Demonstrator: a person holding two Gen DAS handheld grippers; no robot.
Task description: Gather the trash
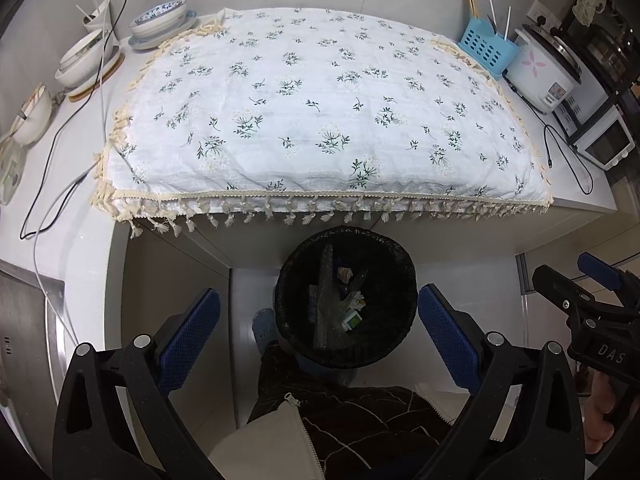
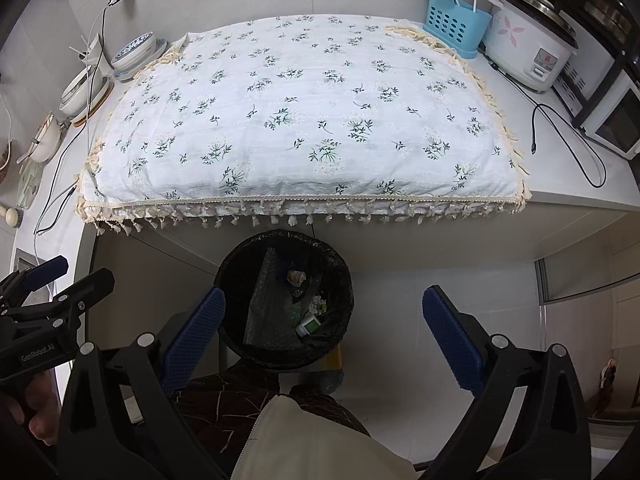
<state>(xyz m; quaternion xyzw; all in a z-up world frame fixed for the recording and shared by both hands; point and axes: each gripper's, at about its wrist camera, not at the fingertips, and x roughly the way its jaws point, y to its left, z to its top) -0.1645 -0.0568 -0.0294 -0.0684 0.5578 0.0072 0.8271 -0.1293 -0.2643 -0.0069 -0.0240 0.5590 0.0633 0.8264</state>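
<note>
cloth, plastic and glazed ware

the floral cloth [image 1: 320, 112] is soft woven fabric with knotted tassels along the desk's [image 1: 80, 240] front edge; the desk is smooth and faintly glossy. the bin liner [image 1: 346, 296] is crinkled shiny black plastic, the basket [image 2: 454, 26] matt blue plastic, the bowls [image 1: 160, 20] glazed ceramic, the fingers [image 1: 192, 336] textured blue rubber.

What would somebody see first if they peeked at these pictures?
Probably the big flowery cloth with tassels, spread over the counter and filling the middle of both views. Right below its front edge stands a black-lined trash bin on the floor, already holding scraps and wrappers. Nearest the camera, the blue-padded left gripper and right gripper are both open and empty, above the bin.
</note>
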